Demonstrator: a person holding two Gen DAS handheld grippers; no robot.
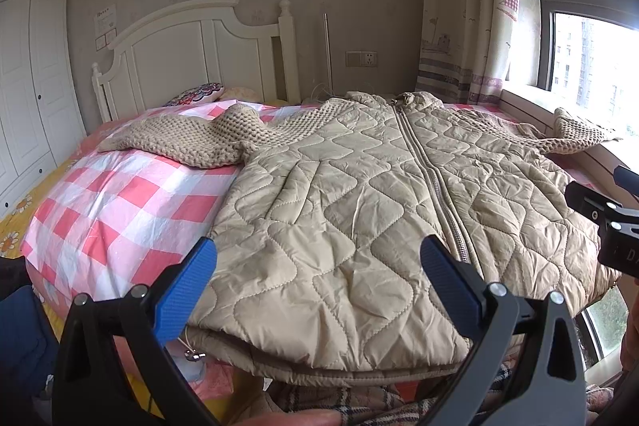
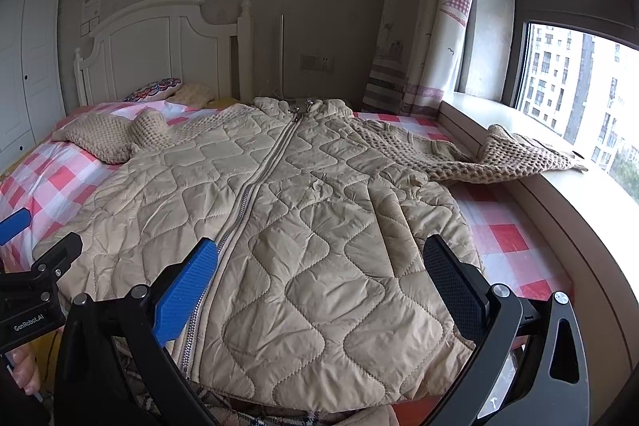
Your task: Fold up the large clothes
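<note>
A beige quilted jacket (image 1: 359, 210) (image 2: 303, 210) lies flat and zipped on the bed, collar toward the headboard, hem toward me. Its knitted left sleeve (image 1: 191, 142) (image 2: 108, 136) spreads over the checked quilt. The knitted right sleeve (image 1: 579, 136) (image 2: 515, 158) reaches onto the window sill. My left gripper (image 1: 319, 278) is open above the left half of the hem, with nothing between its blue pads. My right gripper (image 2: 319, 278) is open above the right half of the hem. Each gripper shows at the edge of the other's view.
A pink-and-white checked quilt (image 1: 120, 202) covers the bed. A white headboard (image 1: 191, 50) and patterned pillow (image 1: 195, 94) stand at the far end, a white wardrobe (image 1: 28, 86) at left. The window sill (image 2: 559, 194), curtain (image 2: 423, 26) and window border the right side. Plaid fabric (image 1: 359, 402) lies below the hem.
</note>
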